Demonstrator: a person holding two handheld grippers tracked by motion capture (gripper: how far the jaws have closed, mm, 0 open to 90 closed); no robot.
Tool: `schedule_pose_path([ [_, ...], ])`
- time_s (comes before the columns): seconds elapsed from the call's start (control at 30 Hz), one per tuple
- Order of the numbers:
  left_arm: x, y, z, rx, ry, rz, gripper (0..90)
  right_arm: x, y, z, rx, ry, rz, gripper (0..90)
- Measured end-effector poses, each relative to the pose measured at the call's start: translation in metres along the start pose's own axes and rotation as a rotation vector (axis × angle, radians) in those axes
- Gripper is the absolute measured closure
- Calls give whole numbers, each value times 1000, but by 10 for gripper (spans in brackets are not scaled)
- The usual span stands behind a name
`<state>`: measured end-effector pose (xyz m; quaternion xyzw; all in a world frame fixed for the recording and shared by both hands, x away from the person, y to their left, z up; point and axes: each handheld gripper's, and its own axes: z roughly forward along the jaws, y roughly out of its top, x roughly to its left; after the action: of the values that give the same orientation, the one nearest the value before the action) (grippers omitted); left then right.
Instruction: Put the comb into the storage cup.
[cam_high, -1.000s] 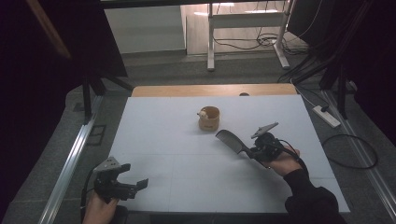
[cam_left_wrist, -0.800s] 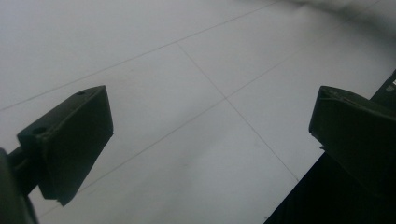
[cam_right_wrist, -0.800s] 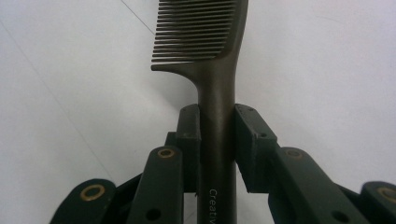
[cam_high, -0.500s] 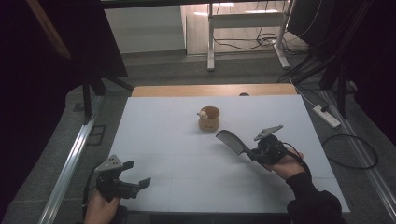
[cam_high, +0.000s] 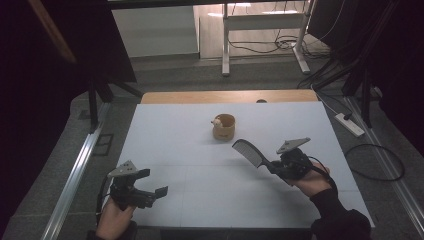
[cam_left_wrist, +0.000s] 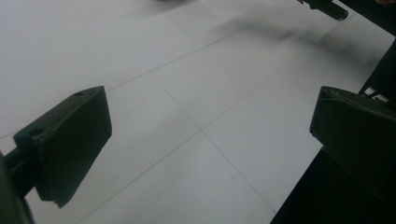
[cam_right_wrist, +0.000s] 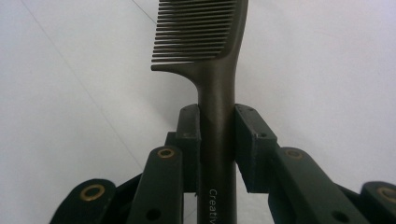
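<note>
A dark comb (cam_high: 249, 151) (cam_right_wrist: 212, 56) is held above the white table (cam_high: 190, 150) at the right, its toothed head pointing toward the far left. My right gripper (cam_high: 274, 167) (cam_right_wrist: 217, 135) is shut on the comb's handle, both pads pressing its sides. A small tan cup (cam_high: 224, 126) with a pale thing at its rim stands on the table beyond the comb's head. My left gripper (cam_high: 156, 195) (cam_left_wrist: 205, 135) rests low at the table's near left corner, jaws wide open with nothing between them.
The table's near edge (cam_left_wrist: 299, 186) runs just under my left gripper's jaw. A wooden strip (cam_high: 230, 96) borders the table's far side. A metal rail (cam_high: 75, 175) lies on the floor at the left, a power strip (cam_high: 350, 125) and cables at the right.
My right gripper has drifted a little to the right and up with the comb. The left gripper has stayed where it was.
</note>
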<state>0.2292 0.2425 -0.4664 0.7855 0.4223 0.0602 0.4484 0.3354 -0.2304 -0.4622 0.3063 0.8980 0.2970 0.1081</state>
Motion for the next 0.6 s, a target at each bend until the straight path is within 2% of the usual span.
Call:
schedule_pose_path([
  [0.3,0,16,7,-5,-37,3,5,6,-3,-6,-29,1,-12,723],
  [0.6,6,30,17,-9,-89,0,0,9,-5,-12,-53,-5,-27,723],
])
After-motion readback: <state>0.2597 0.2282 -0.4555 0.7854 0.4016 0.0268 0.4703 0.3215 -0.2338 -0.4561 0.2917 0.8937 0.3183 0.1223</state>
